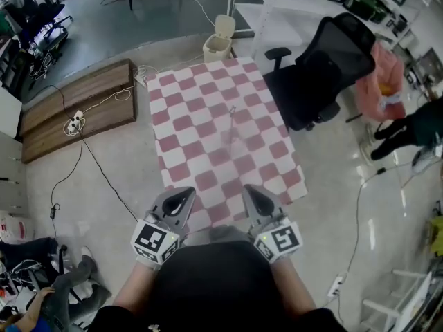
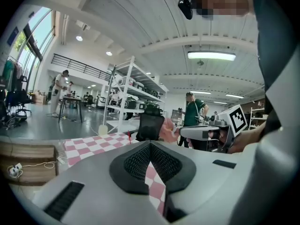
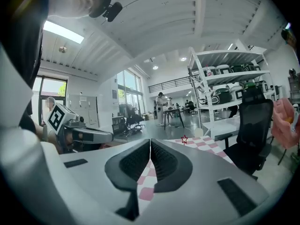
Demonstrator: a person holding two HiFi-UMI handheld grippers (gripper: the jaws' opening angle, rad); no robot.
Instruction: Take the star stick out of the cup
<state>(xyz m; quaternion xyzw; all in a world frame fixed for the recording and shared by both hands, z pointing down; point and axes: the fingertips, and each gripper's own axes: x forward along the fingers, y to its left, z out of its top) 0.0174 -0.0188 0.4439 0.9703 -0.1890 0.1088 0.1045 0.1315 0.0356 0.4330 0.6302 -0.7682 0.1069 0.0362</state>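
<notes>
Red-and-white checked cloth (image 1: 201, 151) below the tips | left gripper (image 2: 150, 146) jaws clenched, nothing between | right gripper (image 3: 150, 144) jaws clenched, nothing between | star stick (image 3: 184, 139) upright in clear cup (image 1: 228, 140), well ahead of both tips, untouched

Red star stick (image 3: 184, 139), upright in clear cup (image 1: 230, 140)

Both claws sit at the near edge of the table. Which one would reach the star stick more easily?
Right, though only slightly. The star stick stands a little toward the side of the right gripper; the left gripper is equally far back. Both are shut.
</notes>
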